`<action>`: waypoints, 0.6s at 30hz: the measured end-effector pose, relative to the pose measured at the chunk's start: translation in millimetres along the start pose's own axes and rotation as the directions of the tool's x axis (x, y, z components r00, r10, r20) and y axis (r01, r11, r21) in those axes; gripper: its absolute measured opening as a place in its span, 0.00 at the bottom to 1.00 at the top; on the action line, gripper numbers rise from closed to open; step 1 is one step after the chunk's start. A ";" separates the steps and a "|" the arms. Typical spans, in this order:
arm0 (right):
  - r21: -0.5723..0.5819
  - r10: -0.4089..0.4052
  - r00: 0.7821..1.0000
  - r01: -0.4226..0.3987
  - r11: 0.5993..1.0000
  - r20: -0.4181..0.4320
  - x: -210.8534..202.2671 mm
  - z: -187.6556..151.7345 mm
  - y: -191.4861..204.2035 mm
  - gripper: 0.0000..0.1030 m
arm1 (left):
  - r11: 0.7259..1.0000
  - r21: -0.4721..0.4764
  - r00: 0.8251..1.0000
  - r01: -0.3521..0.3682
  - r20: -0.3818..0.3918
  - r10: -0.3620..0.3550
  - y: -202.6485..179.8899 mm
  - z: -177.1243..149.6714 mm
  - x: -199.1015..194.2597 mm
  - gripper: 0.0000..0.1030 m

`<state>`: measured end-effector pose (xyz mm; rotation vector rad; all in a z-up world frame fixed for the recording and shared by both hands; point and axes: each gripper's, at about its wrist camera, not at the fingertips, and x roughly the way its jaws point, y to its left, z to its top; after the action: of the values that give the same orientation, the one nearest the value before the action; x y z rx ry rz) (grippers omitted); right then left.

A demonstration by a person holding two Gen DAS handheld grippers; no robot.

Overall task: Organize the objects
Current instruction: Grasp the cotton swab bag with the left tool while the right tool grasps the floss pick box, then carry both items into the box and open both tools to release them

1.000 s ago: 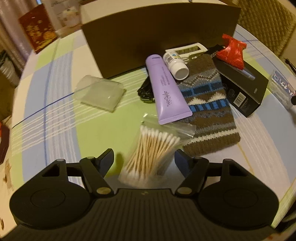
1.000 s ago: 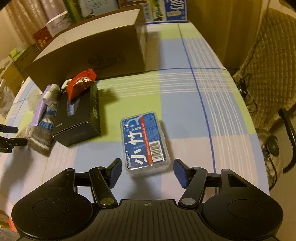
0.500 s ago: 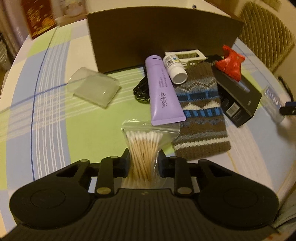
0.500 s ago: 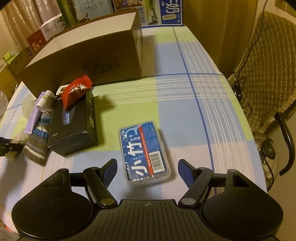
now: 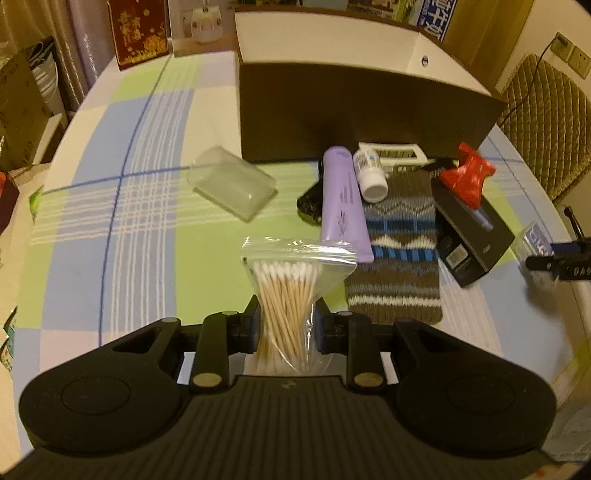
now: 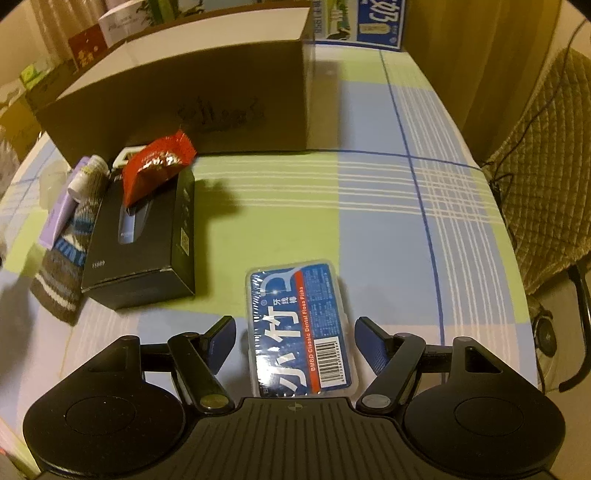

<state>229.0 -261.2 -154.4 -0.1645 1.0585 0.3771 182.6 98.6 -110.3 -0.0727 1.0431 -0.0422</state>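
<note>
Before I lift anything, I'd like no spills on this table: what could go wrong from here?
The left gripper pinches the bag of cotton swabs low, across the sticks, so the thin bag may slide or the sticks may bend. The right gripper is open around the floss pick box, whose smooth plastic may slip if gripped off-centre. The red packet lies loose atop the black box; a nudge could knock it off.

A quilted tan chair (image 6: 546,184) stands beside the checked green, blue and white tablecloth (image 6: 369,229). Beyond the table's far edge sit a dark red printed box (image 5: 138,31) and a blue-and-white carton (image 6: 378,22).
</note>
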 end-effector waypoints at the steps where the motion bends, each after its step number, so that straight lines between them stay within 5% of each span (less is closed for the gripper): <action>1: -0.010 -0.009 1.000 0.009 1.000 -0.001 0.9 0.0 1.1 0.62 | 1.000 -0.002 1.000 0.000 0.007 0.000 -0.3 2.0 -2.1 0.22; 2: -0.023 -0.011 1.000 0.011 1.000 -0.005 1.9 -0.2 1.8 0.55 | 1.000 -0.004 1.000 0.001 0.015 -0.001 -0.8 4.8 -4.5 0.22; 10: -0.017 -0.001 1.000 0.001 1.000 -0.001 -9.9 5.5 0.7 0.52 | 1.000 0.010 0.998 0.014 0.064 -0.014 -12.6 27.6 -17.2 0.22; 18: 0.006 0.079 0.990 -0.080 0.997 0.120 -56.0 50.5 6.9 0.52 | 0.999 0.033 0.991 0.033 0.128 -0.037 -23.5 67.3 -27.0 0.22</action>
<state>243.4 -251.7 -80.7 -0.0895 0.9504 0.4477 227.1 79.7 -51.4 -0.0647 0.9124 -0.0843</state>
